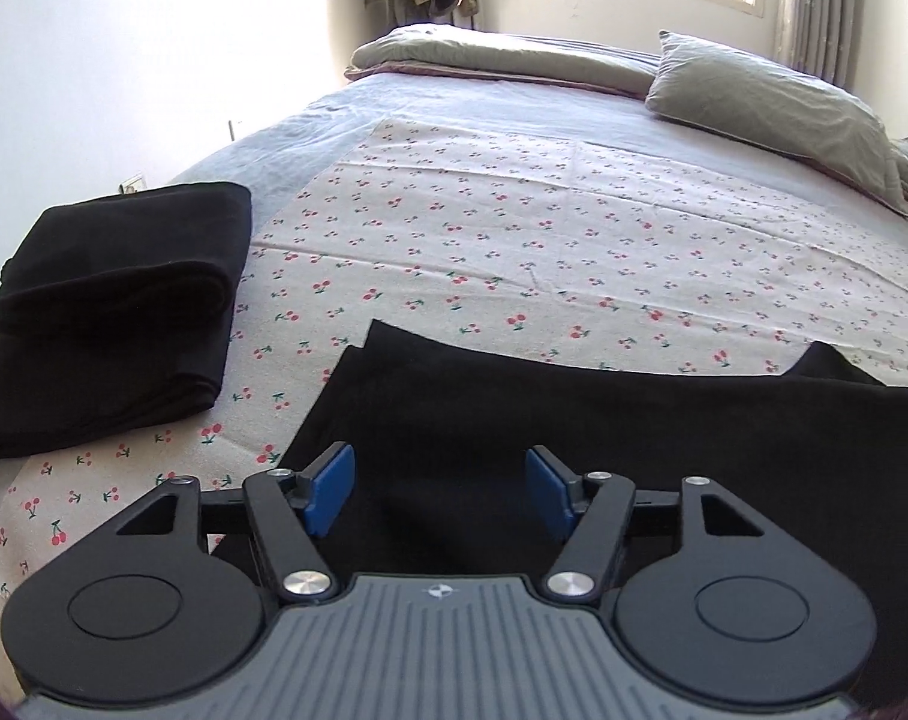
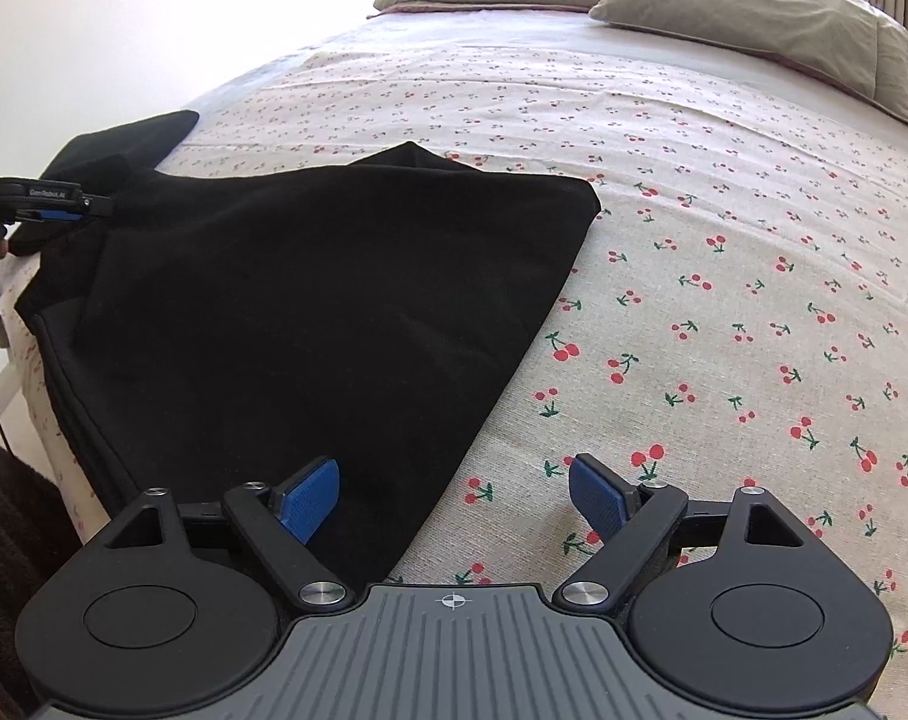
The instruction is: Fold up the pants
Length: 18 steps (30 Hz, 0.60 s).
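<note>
Black pants [image 1: 574,438] lie partly folded and flat on the cherry-print sheet [image 1: 514,228] near the bed's front edge; in the right wrist view they [image 2: 310,312] spread left of centre. My left gripper [image 1: 439,489] is open and empty, hovering over the pants' left part; it also shows from the side at the far left of the right wrist view [image 2: 64,210]. My right gripper [image 2: 454,495] is open and empty, straddling the pants' right edge, its left pad over the cloth and its right pad over the sheet.
A stack of folded black garments [image 1: 112,318] sits at the left on the bed. Grey pillows [image 1: 772,102] and a folded grey blanket [image 1: 502,57] lie at the far end. A white wall [image 1: 124,60] runs along the left side.
</note>
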{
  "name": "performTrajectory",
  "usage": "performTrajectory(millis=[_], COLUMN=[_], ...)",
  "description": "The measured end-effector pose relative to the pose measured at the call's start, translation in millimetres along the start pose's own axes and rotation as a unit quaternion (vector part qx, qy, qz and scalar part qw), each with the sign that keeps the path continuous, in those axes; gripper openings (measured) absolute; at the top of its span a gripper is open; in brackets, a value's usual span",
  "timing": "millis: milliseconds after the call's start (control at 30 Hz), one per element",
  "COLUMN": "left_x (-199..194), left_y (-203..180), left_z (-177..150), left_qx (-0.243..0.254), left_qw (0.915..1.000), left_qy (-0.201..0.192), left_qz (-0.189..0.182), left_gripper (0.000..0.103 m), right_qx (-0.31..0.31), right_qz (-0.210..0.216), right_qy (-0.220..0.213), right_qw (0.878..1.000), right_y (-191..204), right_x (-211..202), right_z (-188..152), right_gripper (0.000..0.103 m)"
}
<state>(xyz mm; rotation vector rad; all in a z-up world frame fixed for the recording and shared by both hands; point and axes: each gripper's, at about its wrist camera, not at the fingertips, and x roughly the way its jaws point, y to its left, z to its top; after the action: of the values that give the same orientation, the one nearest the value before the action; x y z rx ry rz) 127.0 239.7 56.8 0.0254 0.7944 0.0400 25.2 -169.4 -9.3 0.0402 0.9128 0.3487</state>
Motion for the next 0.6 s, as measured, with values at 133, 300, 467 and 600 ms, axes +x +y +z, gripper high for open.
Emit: performTrajectory(millis=[133,300,467,600], left_x=[-15.4,-19.0,-17.7,-18.0], left_y=[-36.3,-89.2,-129.3,-143.5], left_z=[-11.0,-33.9,-54.4,-72.0], left_qx=[0.023,0.047,0.079,0.102], left_qw=[0.9972,0.9863,0.9718,0.9615], left_qy=[-0.009,0.002,-0.002,-0.025], left_qz=[-0.071,-0.158,-0.222,-0.254], left_gripper=[0.090,0.096,0.101,0.103], right_qx=[0.051,0.101,0.134,0.149], right_qz=[0.051,0.105,0.137,0.155], right_qy=[0.015,0.031,0.042,0.052], right_qw=[0.997,0.989,0.981,0.975], right_y=[-8.0,-12.8,-18.4,-22.6], right_x=[-0.7,-3.4,-6.1,-7.7], right_z=[0.1,-2.6,-8.5,-14.6], right_gripper=[0.086,0.086,0.085,0.073])
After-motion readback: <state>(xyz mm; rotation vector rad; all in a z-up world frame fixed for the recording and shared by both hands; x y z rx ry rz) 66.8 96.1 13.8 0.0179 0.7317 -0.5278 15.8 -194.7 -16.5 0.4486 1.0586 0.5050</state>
